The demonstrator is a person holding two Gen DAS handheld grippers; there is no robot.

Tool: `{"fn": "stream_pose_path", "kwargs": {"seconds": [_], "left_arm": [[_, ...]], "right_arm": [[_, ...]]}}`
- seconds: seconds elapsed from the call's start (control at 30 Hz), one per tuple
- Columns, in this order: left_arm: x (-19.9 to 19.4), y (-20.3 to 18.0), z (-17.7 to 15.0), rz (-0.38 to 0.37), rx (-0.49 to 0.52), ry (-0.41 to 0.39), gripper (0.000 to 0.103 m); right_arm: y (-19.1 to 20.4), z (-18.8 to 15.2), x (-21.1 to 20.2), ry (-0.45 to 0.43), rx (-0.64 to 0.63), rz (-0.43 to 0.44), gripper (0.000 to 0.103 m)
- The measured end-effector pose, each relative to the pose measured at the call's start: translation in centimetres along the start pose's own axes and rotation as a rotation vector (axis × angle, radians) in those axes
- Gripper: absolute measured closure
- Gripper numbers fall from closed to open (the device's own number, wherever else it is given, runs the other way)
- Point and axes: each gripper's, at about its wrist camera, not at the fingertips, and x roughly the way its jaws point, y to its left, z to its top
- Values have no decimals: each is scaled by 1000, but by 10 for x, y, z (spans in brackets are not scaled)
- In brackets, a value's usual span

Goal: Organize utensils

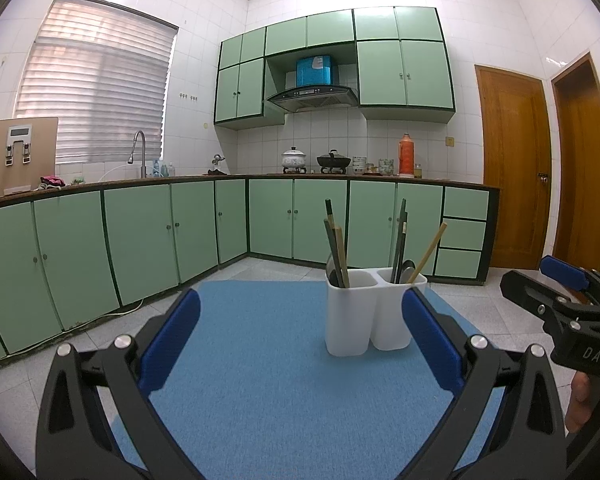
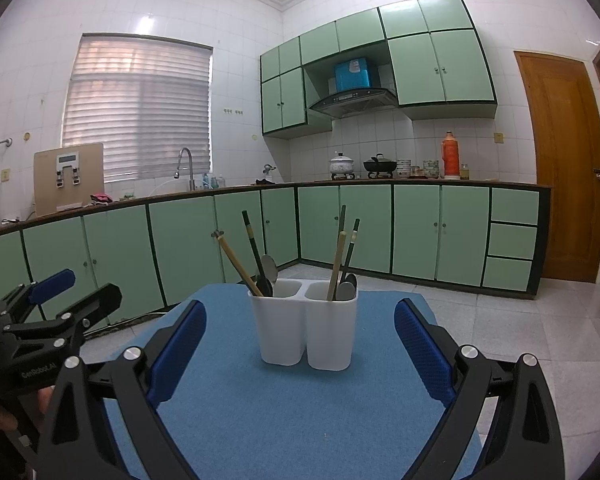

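Observation:
A white two-compartment utensil holder stands upright on a blue mat. Both compartments hold chopsticks and spoons, dark and wooden. My left gripper is open and empty, just short of the holder, which sits toward its right finger. My right gripper is open and empty, with the holder centred between its fingers a little ahead. Each gripper shows in the other's view, the right one in the left wrist view, the left one in the right wrist view.
The mat covers a small table with tiled floor around it. Green kitchen cabinets and a counter with pots, a red thermos and a sink tap run along the far walls. Wooden doors stand at right.

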Motion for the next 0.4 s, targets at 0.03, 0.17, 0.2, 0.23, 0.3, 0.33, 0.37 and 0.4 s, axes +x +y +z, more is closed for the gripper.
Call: {"fn": "stream_pose_path", "kwargs": {"seconds": [0.03, 0.17, 0.2, 0.23, 0.3, 0.33, 0.37, 0.4], "left_arm": [[0, 0, 0, 0, 0, 1, 5], [-1, 0, 0, 0, 3, 1, 5], [-1, 0, 0, 0, 3, 1, 5], [-1, -1, 0, 1, 4, 1, 5], [0, -2, 0, 1, 4, 2, 5], [0, -1, 0, 1, 4, 3, 5], [-1, -1, 0, 0, 5, 4, 5], [-1, -1, 1, 0, 5, 4, 5]], "right_arm": [[0, 0, 0, 0, -1, 0, 10], [0, 0, 0, 0, -1, 0, 10], [0, 0, 0, 0, 0, 0, 10], [0, 0, 0, -1, 1, 0, 10], [-1, -1, 0, -2, 1, 0, 10], [-2, -1, 0, -1, 2, 0, 10], [-2, -1, 0, -1, 2, 0, 10], [-2, -2, 0, -1, 2, 0, 10]]}}
